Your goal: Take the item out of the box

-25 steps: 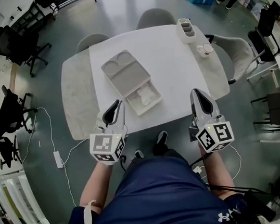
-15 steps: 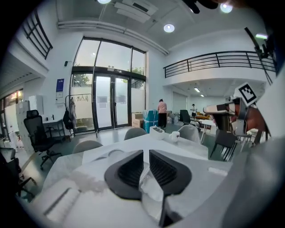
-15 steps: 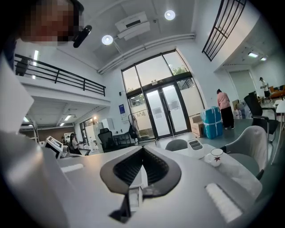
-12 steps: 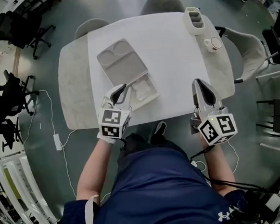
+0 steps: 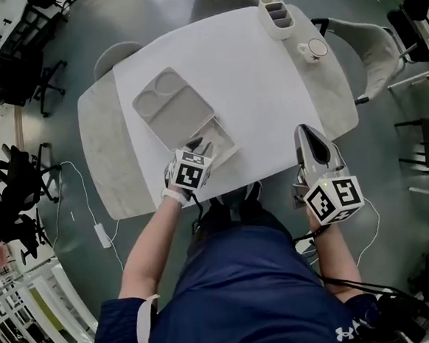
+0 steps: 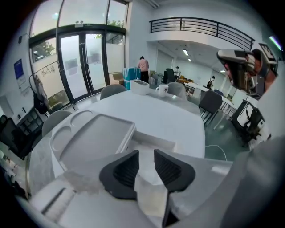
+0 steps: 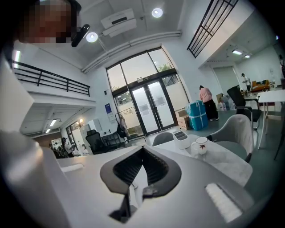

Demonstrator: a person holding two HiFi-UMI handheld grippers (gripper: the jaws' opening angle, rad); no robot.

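Left tongs (image 5: 199, 143) hover low over the open box (image 5: 173, 110) at the near edge of the white table (image 5: 266, 74), their jaws opening with nothing clamped between them, while the pale item (image 5: 222, 140) lies in the box's tray right under their tips. Off the table's near edge, well apart from the box, the right tongs (image 5: 307, 132) hang with jaws closed together on nothing. At the far corner of the table stand a cup (image 5: 313, 49) and a slotted holder (image 5: 277, 14).
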